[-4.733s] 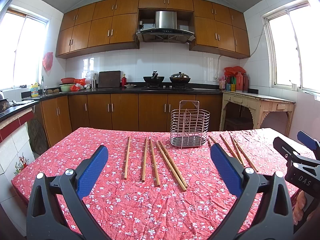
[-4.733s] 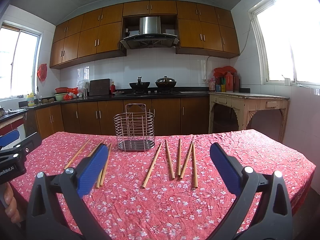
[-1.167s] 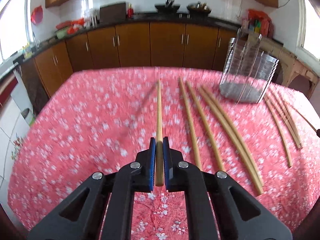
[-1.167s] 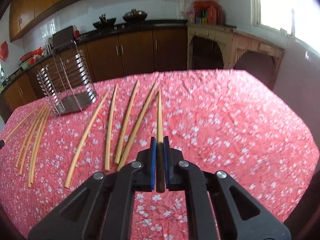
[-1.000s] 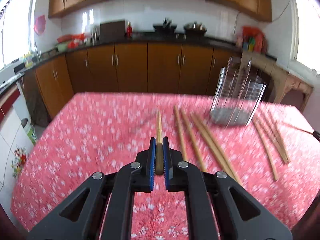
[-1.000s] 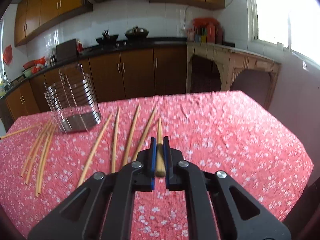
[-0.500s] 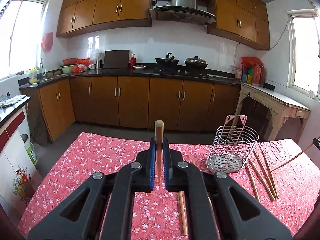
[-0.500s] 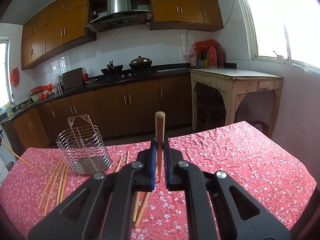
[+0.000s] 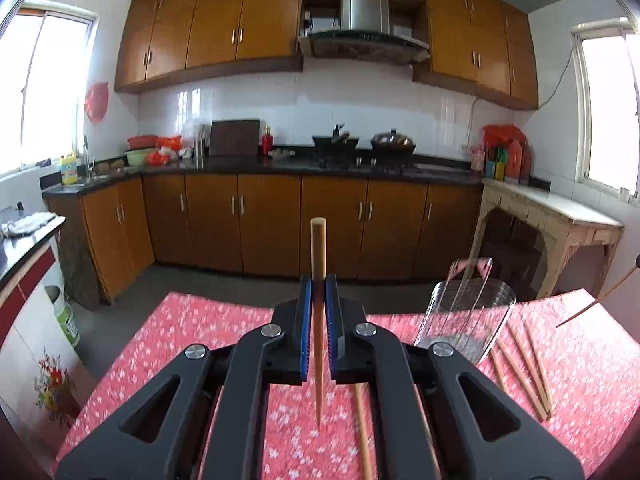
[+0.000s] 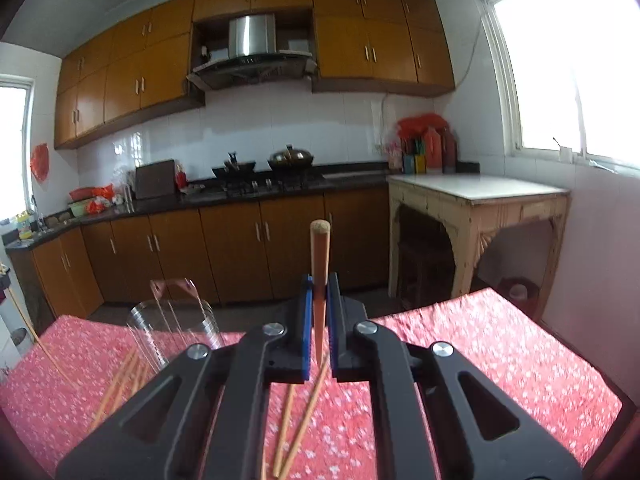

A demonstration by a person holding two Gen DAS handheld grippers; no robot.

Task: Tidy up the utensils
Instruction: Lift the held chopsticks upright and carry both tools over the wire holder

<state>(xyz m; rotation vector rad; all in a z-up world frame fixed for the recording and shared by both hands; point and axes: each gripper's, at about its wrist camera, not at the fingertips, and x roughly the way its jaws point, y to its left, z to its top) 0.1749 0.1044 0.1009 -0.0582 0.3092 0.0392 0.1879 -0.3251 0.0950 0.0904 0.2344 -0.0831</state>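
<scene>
Blurred wire holder [image 9: 464,320], base hidden

Two wooden chopsticks [image 9: 318,264] [image 10: 319,264] stand upright above loose ones [image 9: 524,364] beside the wire holder [image 9: 466,320].

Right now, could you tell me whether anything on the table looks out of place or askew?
Nothing is spilled or damaged. Loose chopsticks lie scattered on the floral tablecloth beside the wire utensil holder rather than in it, some crossing; the holder stands upright.
</scene>
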